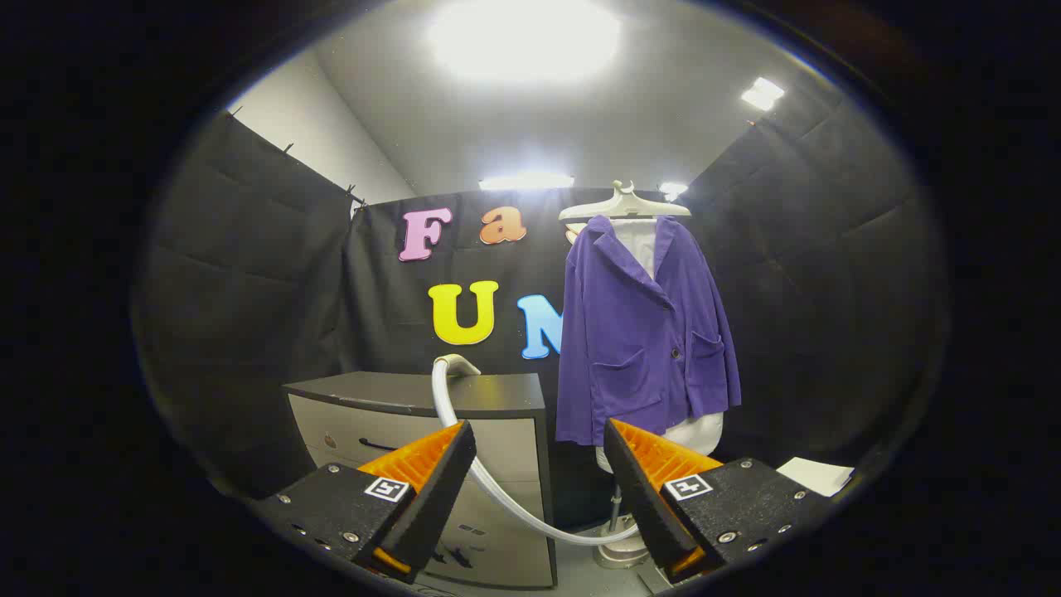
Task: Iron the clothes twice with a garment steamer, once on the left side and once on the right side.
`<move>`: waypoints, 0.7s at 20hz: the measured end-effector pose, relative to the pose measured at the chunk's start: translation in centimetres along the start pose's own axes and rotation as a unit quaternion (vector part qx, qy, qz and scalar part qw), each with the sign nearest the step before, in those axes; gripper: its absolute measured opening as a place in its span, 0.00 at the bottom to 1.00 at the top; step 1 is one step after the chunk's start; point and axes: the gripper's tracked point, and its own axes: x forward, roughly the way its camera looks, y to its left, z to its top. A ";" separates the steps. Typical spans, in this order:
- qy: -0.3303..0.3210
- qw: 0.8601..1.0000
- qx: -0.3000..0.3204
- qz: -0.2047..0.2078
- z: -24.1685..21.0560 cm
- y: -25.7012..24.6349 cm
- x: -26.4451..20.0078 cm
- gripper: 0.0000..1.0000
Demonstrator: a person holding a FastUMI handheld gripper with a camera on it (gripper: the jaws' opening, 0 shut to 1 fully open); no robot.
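A purple jacket (642, 332) hangs over a white shirt on a pale hanger (624, 205), carried by a stand whose base (620, 551) rests on the floor. It hangs beyond my fingers, slightly right of the gap. The steamer head (456, 363) lies on top of a grey drawer cabinet (431, 414), and its white hose (497, 489) curves down behind my fingers toward the stand's base. My gripper (539, 448) is open with nothing between its fingers, well short of both the steamer head and the jacket.
The drawer cabinet stands left of the jacket, against the black cloth wall. A white sheet (816, 474) lies low at the right, beyond the right finger. Black cloth walls close in the booth on three sides.
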 end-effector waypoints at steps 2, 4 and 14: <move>0.002 1.000 -0.001 0.001 0.0 0.5 0.1 0.95; 0.005 1.000 0.000 0.002 0.1 1.1 0.6 0.95; -0.002 1.000 0.002 0.012 3.3 2.5 1.6 0.95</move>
